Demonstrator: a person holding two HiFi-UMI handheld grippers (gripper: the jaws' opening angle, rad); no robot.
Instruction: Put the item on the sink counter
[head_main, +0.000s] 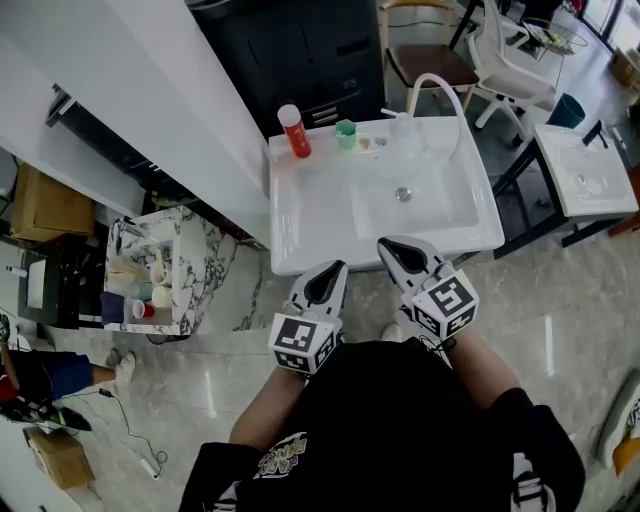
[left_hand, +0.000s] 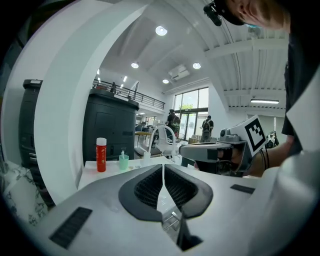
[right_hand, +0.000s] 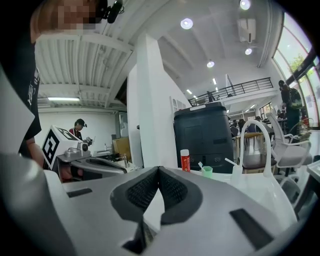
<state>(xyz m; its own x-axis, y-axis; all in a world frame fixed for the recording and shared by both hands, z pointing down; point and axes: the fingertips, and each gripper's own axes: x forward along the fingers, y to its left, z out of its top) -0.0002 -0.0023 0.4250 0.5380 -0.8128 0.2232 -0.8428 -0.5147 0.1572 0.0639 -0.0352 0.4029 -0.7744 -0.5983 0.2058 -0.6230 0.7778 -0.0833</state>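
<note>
1. The red bottle (head_main: 294, 131) stands upright at the far left corner of the white sink desk (head_main: 300, 240). Which thing the task names cannot be told from these views.
2. Just right of it stands a green cup (head_main: 345, 134). The pale bits further right (head_main: 365, 143) are too small to make out.
3. A curved white faucet (head_main: 440, 90) arches over the basin from the far right.
4. The left tongs (head_main: 335, 270) hover off the desk's near edge, the pads (left_hand: 150, 185) pressed together on themselves.
5. The right tongs (head_main: 392, 250) sit just beside them, their tips over the near rim, the pads (right_hand: 172, 187) likewise together.
6. In both gripper views the tongs' own grey bodies cover the near desk; only the bottle (left_hand: 101, 155) (right_hand: 185, 160) and cup (left_hand: 123, 161) (right_hand: 207, 171) show beyond.
7. Far left, a marble-patterned cart (head_main: 190, 260) holds crowded cups and bottles, hard to tell apart.
8. The person's dark shirt (head_main: 400, 430) hides the floor at the near edge.
</note>
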